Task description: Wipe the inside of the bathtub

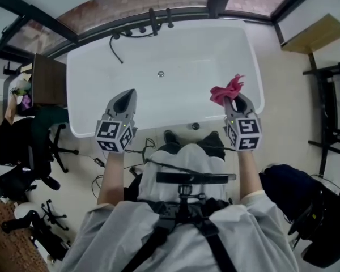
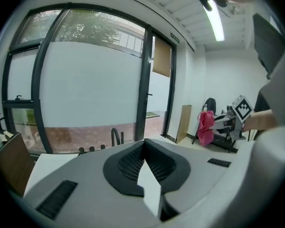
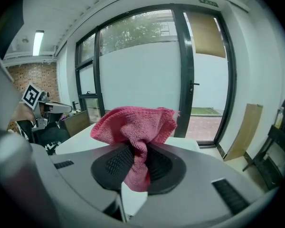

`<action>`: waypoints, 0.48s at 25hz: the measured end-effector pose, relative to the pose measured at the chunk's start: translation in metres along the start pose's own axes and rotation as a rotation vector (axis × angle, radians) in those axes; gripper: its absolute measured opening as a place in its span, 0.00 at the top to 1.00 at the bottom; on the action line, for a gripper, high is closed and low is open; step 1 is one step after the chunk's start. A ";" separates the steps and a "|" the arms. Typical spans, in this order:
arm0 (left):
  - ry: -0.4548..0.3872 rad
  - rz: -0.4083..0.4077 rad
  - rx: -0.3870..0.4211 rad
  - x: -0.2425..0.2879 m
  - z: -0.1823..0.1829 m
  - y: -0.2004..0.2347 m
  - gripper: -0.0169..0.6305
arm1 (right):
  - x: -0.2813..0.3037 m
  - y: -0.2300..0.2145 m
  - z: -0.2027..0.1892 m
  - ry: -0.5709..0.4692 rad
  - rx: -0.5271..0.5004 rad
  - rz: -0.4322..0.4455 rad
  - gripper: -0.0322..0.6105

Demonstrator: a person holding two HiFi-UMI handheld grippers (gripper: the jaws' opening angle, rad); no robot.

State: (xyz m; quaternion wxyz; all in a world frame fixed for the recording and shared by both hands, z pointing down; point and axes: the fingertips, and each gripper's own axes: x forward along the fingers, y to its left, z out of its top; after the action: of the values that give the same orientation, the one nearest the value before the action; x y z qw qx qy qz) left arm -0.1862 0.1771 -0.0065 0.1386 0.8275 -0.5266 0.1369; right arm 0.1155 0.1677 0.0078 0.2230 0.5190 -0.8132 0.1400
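A white bathtub [image 1: 102, 61] lies crosswise below me, its drain [image 1: 160, 73] near the middle and black taps [image 1: 153, 24] on the far rim. My right gripper [image 1: 236, 99] hovers over the tub's near right part, shut on a red cloth [image 1: 226, 89] that bunches up out of its jaws [image 3: 135, 127]. My left gripper [image 1: 124, 98] hangs over the near left part of the tub, jaws closed together with nothing between them [image 2: 143, 158]. In the left gripper view the red cloth [image 2: 205, 127] shows far to the right.
A dark wooden side table [image 1: 48, 79] stands at the tub's left end. Office chairs [image 1: 28, 146] crowd the floor on the left, and a black rack [image 1: 331, 112] stands on the right. Large windows [image 2: 85, 84] run behind the tub. Cables [image 1: 141, 149] lie by my feet.
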 end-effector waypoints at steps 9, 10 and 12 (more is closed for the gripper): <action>-0.011 0.031 0.047 0.066 0.062 -0.021 0.97 | 0.054 -0.066 0.078 -0.075 -0.132 0.125 0.84; -0.011 0.042 0.046 0.079 0.066 -0.025 0.97 | 0.066 -0.078 0.084 -0.085 -0.146 0.148 0.84; -0.010 0.050 0.046 0.100 0.079 -0.033 0.96 | 0.085 -0.099 0.097 -0.104 -0.164 0.189 0.84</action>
State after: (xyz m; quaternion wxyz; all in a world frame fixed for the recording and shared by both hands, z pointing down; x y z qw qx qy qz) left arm -0.1089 0.0782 -0.0450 0.1137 0.8177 -0.5445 0.1484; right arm 0.1531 0.0153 -0.0336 0.2082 0.4265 -0.8777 0.0664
